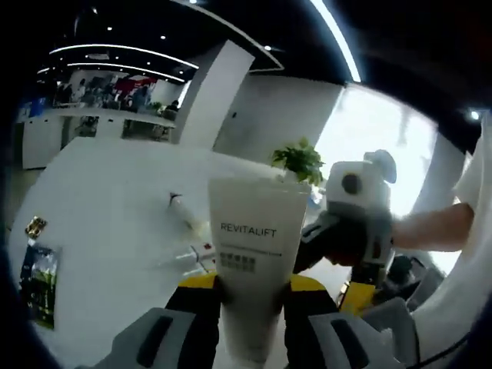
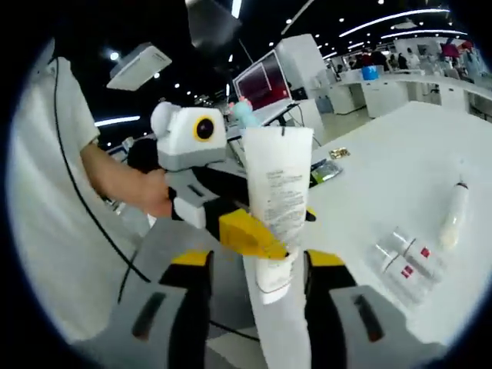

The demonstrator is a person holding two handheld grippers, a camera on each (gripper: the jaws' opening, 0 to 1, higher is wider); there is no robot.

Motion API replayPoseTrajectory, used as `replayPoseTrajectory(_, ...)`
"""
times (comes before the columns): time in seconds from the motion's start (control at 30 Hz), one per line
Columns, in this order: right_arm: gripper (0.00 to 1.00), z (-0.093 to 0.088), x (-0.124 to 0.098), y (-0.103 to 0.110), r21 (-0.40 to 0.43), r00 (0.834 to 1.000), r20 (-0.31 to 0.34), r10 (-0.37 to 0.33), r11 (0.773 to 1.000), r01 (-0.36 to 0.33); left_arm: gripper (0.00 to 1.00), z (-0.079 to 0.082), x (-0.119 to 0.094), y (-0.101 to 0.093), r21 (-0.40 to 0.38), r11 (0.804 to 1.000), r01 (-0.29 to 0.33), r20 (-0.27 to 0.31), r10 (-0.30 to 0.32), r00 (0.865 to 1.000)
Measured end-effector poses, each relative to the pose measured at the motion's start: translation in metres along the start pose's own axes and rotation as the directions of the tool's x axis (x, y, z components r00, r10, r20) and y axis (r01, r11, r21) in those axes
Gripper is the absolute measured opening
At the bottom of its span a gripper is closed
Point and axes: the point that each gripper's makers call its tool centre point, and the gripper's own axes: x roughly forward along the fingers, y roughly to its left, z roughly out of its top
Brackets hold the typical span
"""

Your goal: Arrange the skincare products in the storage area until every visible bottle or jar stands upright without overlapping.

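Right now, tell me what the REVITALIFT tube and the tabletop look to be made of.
REVITALIFT tube: probably soft plastic with a matte white finish; it tapers to a flat sealed end and light glows through it. Tabletop: a smooth white surface with a faint sheen, perhaps laminate; the look leaves it open.

Matt, seemingly plastic tube (image 1: 256, 269); smooth table (image 1: 108, 200)

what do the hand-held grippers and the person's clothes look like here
Each hand-held gripper has grey jaws with dark slots, black inner pads and yellow blocks at the base: the left hand-held gripper and the right hand-held gripper. Seen from outside, the body is white and black. The person wears a white short-sleeved shirt, with a thin black cable running across it.
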Motion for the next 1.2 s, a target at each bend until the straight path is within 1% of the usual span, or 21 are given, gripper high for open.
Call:
replayPoseTrajectory(0.07, 0.50, -0.001, -0.004, -0.004, 0.046, 0.999, 0.006, -0.036, 0.998, 0.035, 0.31, -0.005, 0.004, -0.001, 0.023, 1.000, -0.011, -0.016, 0.011, 1.000)
replayPoseTrajectory(0.13, 0.50, 0.005, -0.008, -0.005, 0.094, 0.998, 0.033, -0.062, 0.994, 0.058, 0.31, -0.009, 0.006, -0.004, 0.043, 0.999, -0.012, -0.027, 0.013, 1.000)
replayPoseTrajectory(0.23, 0.50, 0.026, -0.010, -0.005, 0.124, 0.988, 0.095, -0.117, 0.987, 0.105, 0.32, -0.016, 0.009, -0.010, 0.081, 0.997, -0.012, -0.048, 0.016, 0.999)
replayPoseTrajectory(0.33, 0.46, 0.037, -0.005, -0.006, 0.175, 0.981, 0.102, -0.165, 0.974, 0.145, 0.32, -0.019, 0.011, -0.012, 0.100, 0.995, -0.028, -0.055, 0.033, 0.998)
replayPoseTrajectory(0.4, 0.40, 0.035, 0.001, -0.015, 0.218, 0.973, 0.056, -0.223, 0.954, 0.206, 0.32, -0.020, 0.013, -0.012, 0.145, 0.988, -0.046, -0.064, 0.055, 0.996)
replayPoseTrajectory(0.43, 0.34, 0.029, 0.003, -0.020, 0.227, 0.968, 0.013, -0.252, 0.943, 0.243, 0.32, -0.020, 0.013, -0.013, 0.154, 0.987, -0.052, -0.066, 0.063, 0.996)
replayPoseTrajectory(0.5, 0.32, 0.024, 0.011, -0.025, 0.210, 0.962, -0.030, -0.272, 0.939, 0.272, 0.32, -0.020, 0.014, -0.014, 0.162, 0.985, -0.058, -0.066, 0.070, 0.995)
replayPoseTrajectory(0.53, 0.31, 0.021, 0.014, -0.023, 0.226, 0.963, -0.050, -0.266, 0.936, 0.270, 0.32, -0.021, 0.014, -0.013, 0.161, 0.985, -0.063, -0.071, 0.076, 0.995)
replayPoseTrajectory(0.6, 0.28, 0.022, 0.021, -0.020, 0.221, 0.965, -0.055, -0.255, 0.940, 0.261, 0.32, -0.022, 0.014, -0.013, 0.187, 0.980, -0.066, -0.080, 0.082, 0.993)
replayPoseTrajectory(0.63, 0.27, 0.018, 0.021, -0.022, 0.198, 0.954, -0.088, -0.285, 0.934, 0.297, 0.32, -0.021, 0.014, -0.013, 0.199, 0.977, -0.073, -0.079, 0.090, 0.993)
replayPoseTrajectory(0.67, 0.25, 0.018, 0.021, -0.026, 0.151, 0.948, -0.088, -0.306, 0.936, 0.317, 0.32, -0.022, 0.014, -0.013, 0.210, 0.975, -0.073, -0.081, 0.091, 0.993)
replayPoseTrajectory(0.7, 0.23, 0.015, 0.020, -0.029, 0.109, 0.935, -0.113, -0.335, 0.932, 0.347, 0.32, -0.022, 0.014, -0.012, 0.229, 0.970, -0.077, -0.095, 0.101, 0.990)
replayPoseTrajectory(0.73, 0.22, 0.016, 0.022, -0.024, 0.144, 0.944, -0.106, -0.313, 0.934, 0.326, 0.32, -0.024, 0.013, -0.012, 0.237, 0.968, -0.080, -0.104, 0.107, 0.989)
replayPoseTrajectory(0.8, 0.19, 0.017, 0.021, -0.025, 0.118, 0.941, -0.098, -0.325, 0.935, 0.336, 0.33, -0.022, 0.012, -0.010, 0.233, 0.968, -0.096, -0.090, 0.120, 0.989)
replayPoseTrajectory(0.87, 0.12, 0.016, 0.018, -0.028, 0.093, 0.931, -0.102, -0.351, 0.928, 0.360, 0.34, -0.022, 0.011, -0.007, 0.238, 0.965, -0.112, -0.085, 0.136, 0.987)
replayPoseTrajectory(0.9, 0.12, 0.017, 0.018, -0.026, 0.062, 0.939, -0.091, -0.332, 0.939, 0.339, 0.34, -0.022, 0.009, -0.007, 0.244, 0.963, -0.111, -0.082, 0.135, 0.988)
replayPoseTrajectory(0.93, 0.11, 0.017, 0.017, -0.026, 0.076, 0.937, -0.090, -0.338, 0.936, 0.345, 0.34, -0.021, 0.008, -0.007, 0.251, 0.962, -0.105, -0.073, 0.127, 0.989)
replayPoseTrajectory(0.97, 0.11, 0.018, 0.018, -0.025, 0.058, 0.936, -0.089, -0.342, 0.936, 0.347, 0.34, -0.021, 0.008, -0.007, 0.255, 0.961, -0.103, -0.073, 0.126, 0.989)
replayPoseTrajectory(1.0, 0.10, 0.019, 0.018, -0.026, -0.020, 0.932, -0.089, -0.350, 0.937, 0.350, 0.34, -0.020, 0.008, -0.007, 0.264, 0.959, -0.107, -0.073, 0.130, 0.989)
replayPoseTrajectory(1.13, 0.10, 0.018, 0.022, -0.023, -0.188, 0.928, -0.128, -0.349, 0.928, 0.323, 0.34, -0.021, 0.006, -0.004, 0.246, 0.962, -0.115, -0.074, 0.136, 0.988)
replayPoseTrajectory(1.2, 0.10, 0.018, 0.026, -0.021, -0.209, 0.935, -0.133, -0.328, 0.932, 0.297, 0.34, -0.023, 0.003, -0.001, 0.235, 0.966, -0.109, -0.075, 0.130, 0.989)
